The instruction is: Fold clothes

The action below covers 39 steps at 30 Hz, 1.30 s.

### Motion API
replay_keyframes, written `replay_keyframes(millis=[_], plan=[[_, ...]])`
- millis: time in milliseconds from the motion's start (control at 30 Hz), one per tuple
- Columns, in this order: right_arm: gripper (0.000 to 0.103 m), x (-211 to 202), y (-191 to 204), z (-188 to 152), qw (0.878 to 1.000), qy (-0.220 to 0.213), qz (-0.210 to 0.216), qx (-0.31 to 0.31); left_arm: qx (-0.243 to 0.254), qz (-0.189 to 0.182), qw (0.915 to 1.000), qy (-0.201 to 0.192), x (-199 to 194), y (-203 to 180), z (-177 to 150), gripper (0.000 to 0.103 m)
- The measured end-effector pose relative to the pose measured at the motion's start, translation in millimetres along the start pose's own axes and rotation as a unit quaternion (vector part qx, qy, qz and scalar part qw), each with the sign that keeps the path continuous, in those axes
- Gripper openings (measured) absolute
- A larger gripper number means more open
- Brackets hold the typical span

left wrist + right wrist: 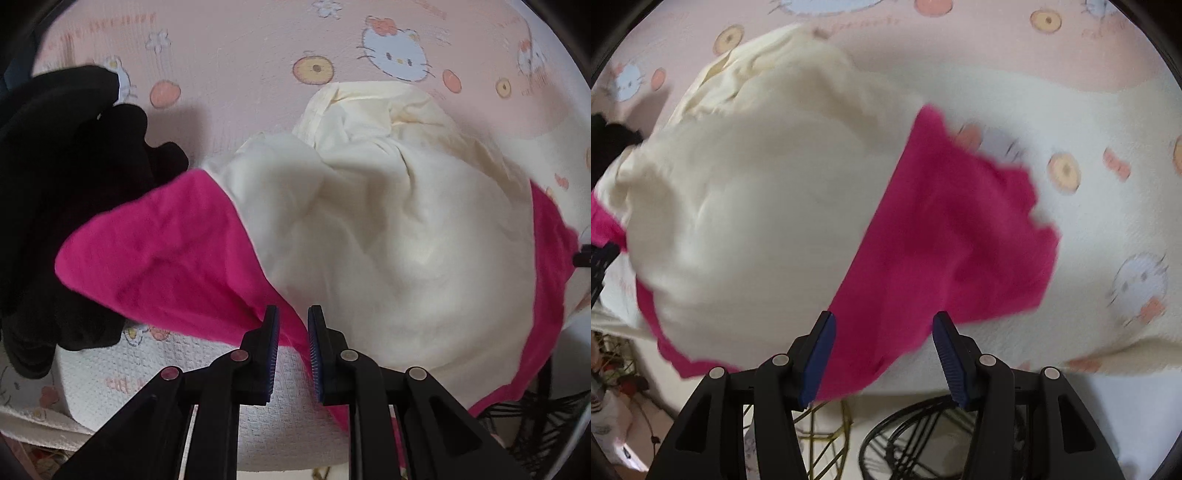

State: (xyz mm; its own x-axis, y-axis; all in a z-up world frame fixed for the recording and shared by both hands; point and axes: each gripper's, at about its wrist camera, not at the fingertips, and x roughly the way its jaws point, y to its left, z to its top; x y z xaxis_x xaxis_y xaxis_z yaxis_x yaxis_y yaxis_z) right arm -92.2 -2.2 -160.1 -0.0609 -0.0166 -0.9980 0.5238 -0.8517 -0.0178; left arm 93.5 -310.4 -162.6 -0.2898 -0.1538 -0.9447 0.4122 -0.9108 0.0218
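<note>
Where gripper (291, 325) pinches: pink garment (155, 254)

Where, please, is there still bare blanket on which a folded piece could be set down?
The pink blanket is bare beyond the cream shirt, between the black clothes and the cartoon cat print. In the right wrist view it is also bare right of the pink sleeve. The middle and left are crowded with clothes.

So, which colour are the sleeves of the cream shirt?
Bright pink sleeves, clearest in the right wrist view.
</note>
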Motion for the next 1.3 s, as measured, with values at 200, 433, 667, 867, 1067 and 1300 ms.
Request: replay_keyframes(millis=[200, 433, 667, 867, 1067, 1300], plan=[[0.054, -6, -15, 31, 0.999, -0.046, 0.019, -0.009, -0.065, -0.030, 0.9974, 0.004, 2, 24, 10, 0.014], [0.057, 15, -67, 7, 0.976, -0.094, 0.132, 0.147, -0.233, -0.112, 0.9660, 0.014, 15, 58, -5, 0.050], [0.060, 37, -112, -27, 0.968, -0.069, 0.116, 0.213, -0.280, -0.140, 0.9498, -0.001, 11, 66, -11, 0.056], [0.064, 47, -120, -37, 0.958, -0.054, 0.145, 0.244, -0.223, -0.087, 0.9710, -0.002, 13, 58, -13, 0.056], [0.065, 60, -112, -37, 0.952, -0.031, 0.173, 0.251, -0.207, -0.086, 0.9741, 0.028, 21, 58, -25, 0.056], [0.065, 78, -122, -42, 0.920, -0.014, 0.230, 0.317, -0.285, -0.123, 0.9506, 0.013, 29, 90, -42, 0.056]])
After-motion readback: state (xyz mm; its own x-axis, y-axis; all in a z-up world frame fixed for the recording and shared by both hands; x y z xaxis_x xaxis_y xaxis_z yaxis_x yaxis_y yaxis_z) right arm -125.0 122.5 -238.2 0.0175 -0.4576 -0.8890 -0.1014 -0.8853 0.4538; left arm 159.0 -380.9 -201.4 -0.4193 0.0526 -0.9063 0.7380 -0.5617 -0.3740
